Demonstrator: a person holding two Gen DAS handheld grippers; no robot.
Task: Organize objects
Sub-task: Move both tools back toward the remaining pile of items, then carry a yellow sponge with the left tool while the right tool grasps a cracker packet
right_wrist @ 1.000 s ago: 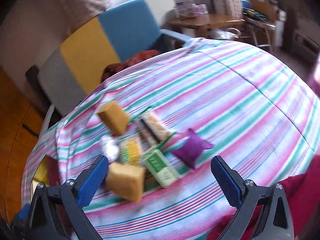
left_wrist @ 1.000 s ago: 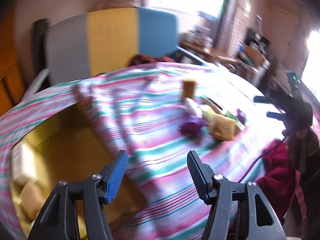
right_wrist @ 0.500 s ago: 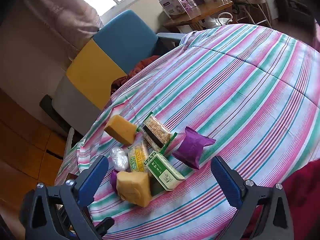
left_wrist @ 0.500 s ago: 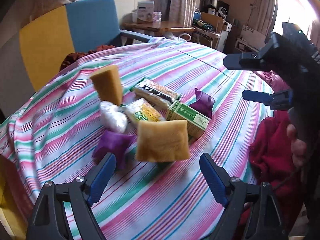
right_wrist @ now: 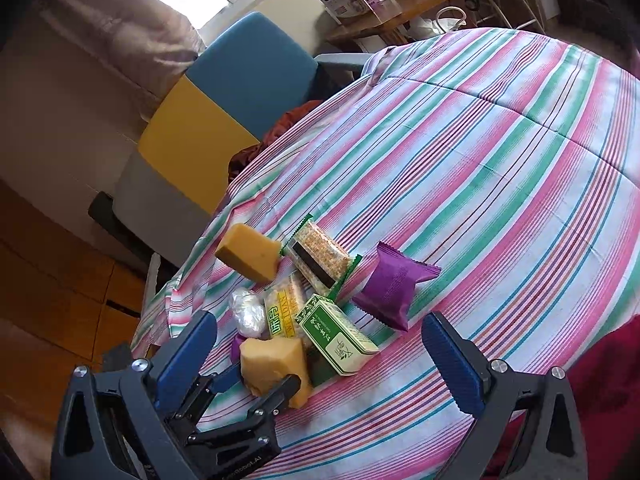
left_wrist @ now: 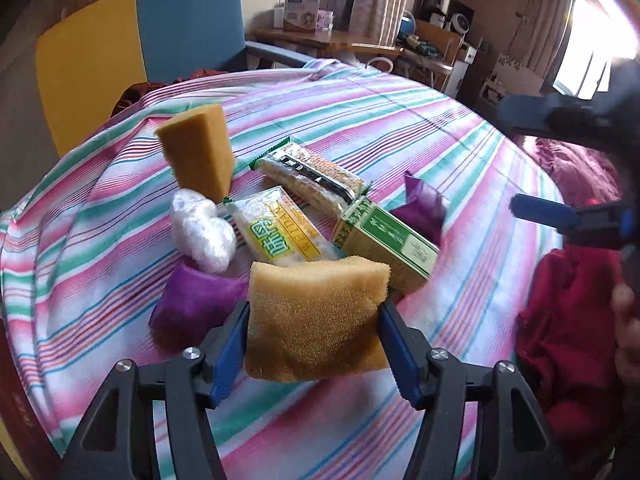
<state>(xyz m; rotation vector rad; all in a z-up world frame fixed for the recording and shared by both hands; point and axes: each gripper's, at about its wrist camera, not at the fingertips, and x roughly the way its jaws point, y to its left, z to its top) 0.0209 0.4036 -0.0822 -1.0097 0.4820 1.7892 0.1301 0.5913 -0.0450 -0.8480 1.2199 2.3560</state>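
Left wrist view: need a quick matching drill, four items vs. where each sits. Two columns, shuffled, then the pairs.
Items:
1. near yellow foam sponge
2. green rectangular carton
3. white crumpled plastic wrap ball
4. right gripper

Places:
A. open, at the right edge
B. left of the yellow-labelled snack pack
C. between the left gripper's fingers
D. just behind the near sponge

Pairs: 1-C, 2-D, 3-B, 4-A

Two sponges [left_wrist: 196,148] [left_wrist: 316,320], two purple pouches [left_wrist: 424,208] [left_wrist: 192,304], two snack bars [left_wrist: 312,176] [left_wrist: 280,232], one green box [left_wrist: 388,240], one plastic wad [left_wrist: 202,230].
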